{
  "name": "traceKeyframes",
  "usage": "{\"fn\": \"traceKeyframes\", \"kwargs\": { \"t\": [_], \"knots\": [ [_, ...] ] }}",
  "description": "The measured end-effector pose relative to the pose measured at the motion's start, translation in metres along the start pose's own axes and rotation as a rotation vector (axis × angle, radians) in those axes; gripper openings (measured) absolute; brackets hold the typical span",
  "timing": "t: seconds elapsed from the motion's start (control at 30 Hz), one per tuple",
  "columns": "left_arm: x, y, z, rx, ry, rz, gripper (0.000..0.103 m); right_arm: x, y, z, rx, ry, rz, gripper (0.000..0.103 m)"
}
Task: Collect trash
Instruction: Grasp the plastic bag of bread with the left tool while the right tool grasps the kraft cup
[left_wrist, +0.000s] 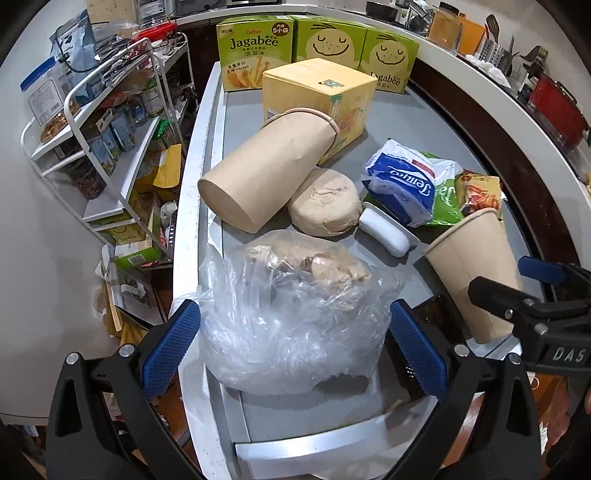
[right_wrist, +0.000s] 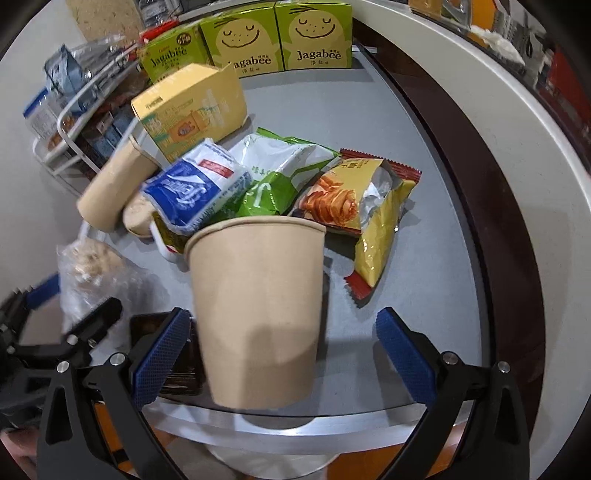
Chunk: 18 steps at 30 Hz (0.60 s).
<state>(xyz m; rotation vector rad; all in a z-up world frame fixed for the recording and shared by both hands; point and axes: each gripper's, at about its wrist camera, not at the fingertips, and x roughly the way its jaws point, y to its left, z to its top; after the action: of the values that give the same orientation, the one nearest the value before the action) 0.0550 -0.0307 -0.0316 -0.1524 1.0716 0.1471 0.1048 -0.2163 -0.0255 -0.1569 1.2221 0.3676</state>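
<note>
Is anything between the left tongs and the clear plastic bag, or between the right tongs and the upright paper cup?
Nothing visible. The plastic bag already sits between the open left tongs, and the cup stands between the open right tongs.

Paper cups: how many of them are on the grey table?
2. One paper cup lies on its side, its rim against the yellow box. The other cup stands upright at the near edge, between the right gripper's open jaws. Others may be hidden behind the wrappers.
</note>
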Motion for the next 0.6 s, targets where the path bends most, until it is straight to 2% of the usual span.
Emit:
{"fn": "traceKeyframes", "kwargs": {
  "t": [0.07, 0.13, 0.27, 0.33, 0.43, 0.6],
  "knots": [
    [0.001, 0.001, 0.001, 0.000, 0.001, -0.008, 0.102, 0.001, 0.002, 0.000, -0.023, -0.004, -0.015, 0.096],
    [0.003, 0.001, 0.003, 0.000, 0.003, -0.019, 0.102, 0.003, 0.001, 0.001, -0.032, 0.002, -0.012, 0.088],
    [0.007, 0.002, 0.005, 0.005, 0.013, -0.028, 0.102, 0.005, -0.003, 0.002, -0.017, 0.016, 0.001, 0.085],
    [0.009, 0.002, 0.006, 0.007, 0.011, -0.031, 0.102, 0.007, -0.006, 0.001, -0.005, 0.023, 0.019, 0.072],
    [0.011, 0.003, 0.007, 0.011, 0.014, -0.047, 0.102, 0.012, -0.012, -0.001, 0.020, 0.050, 0.053, 0.064],
    [0.011, 0.002, 0.008, 0.029, 0.006, -0.058, 0.086, 0.009, -0.017, -0.004, 0.035, 0.043, 0.079, 0.062]
  ]
}}
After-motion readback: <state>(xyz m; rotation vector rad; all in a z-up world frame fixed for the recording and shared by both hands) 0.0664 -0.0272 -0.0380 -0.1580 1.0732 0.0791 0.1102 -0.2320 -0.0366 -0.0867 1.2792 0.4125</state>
